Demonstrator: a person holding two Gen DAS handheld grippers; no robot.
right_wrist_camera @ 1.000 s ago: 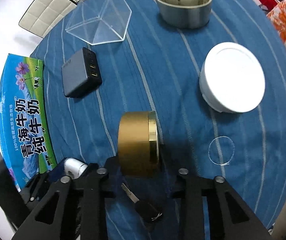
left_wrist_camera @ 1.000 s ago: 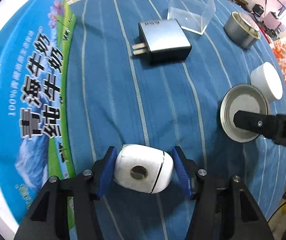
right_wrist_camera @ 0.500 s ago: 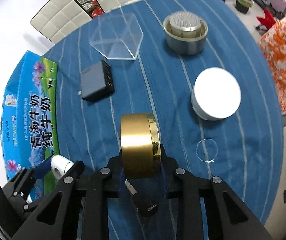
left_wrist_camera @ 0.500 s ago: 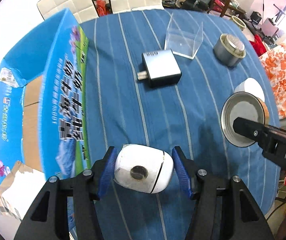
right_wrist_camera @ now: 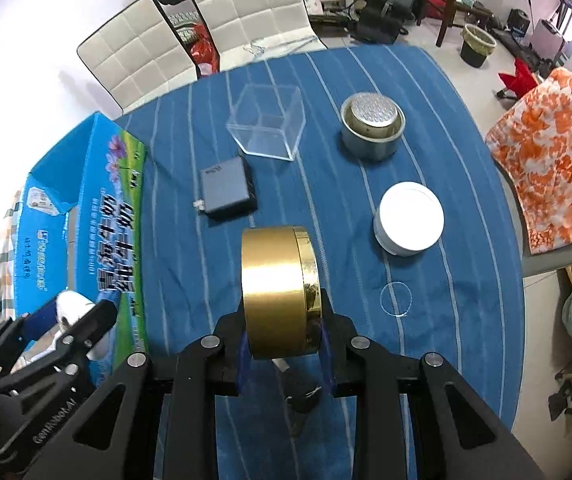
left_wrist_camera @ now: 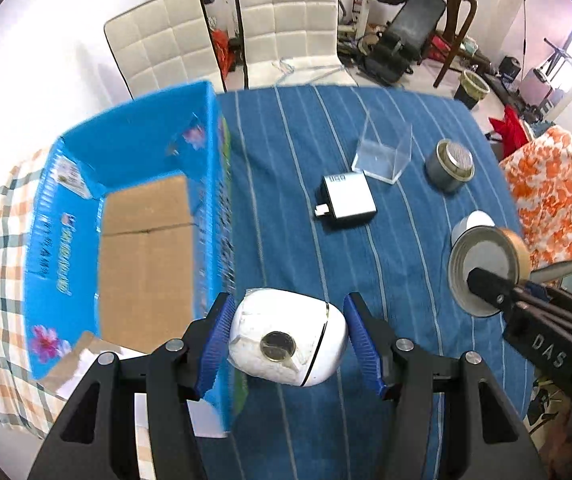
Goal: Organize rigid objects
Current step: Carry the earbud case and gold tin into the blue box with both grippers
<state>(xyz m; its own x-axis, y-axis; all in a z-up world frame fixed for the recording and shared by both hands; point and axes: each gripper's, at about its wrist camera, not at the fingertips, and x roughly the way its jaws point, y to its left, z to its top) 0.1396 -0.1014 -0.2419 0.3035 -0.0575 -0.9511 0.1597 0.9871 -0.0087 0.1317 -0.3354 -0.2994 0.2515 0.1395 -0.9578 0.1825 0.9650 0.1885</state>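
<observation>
We hold one rigid item in each hand-held gripper, both lifted clear of the blue striped tabletop (left_wrist_camera: 286, 208). The left hand-held gripper (left_wrist_camera: 286, 340) is clamped on the white rounded device (left_wrist_camera: 286, 340), its blue pads pressing the two smooth ends; we judge it light, hard and slippery on that curved shell, so the grip should stay across the widest part. It is glossy white with a dark seam and a round metal disc on the face. It hangs above the tabletop's left edge, just beside the open blue carton (left_wrist_camera: 142, 248). The right hand-held gripper (right_wrist_camera: 282, 332) is clamped on the gold round tin (right_wrist_camera: 280, 292), pads on its flat faces, rim up; stiff, probably light, polished and prone to slide. Charger (right_wrist_camera: 228, 192), clear box (right_wrist_camera: 268, 126), grey canister (right_wrist_camera: 372, 126) and white round box (right_wrist_camera: 408, 220) lie toward the far edge.
</observation>
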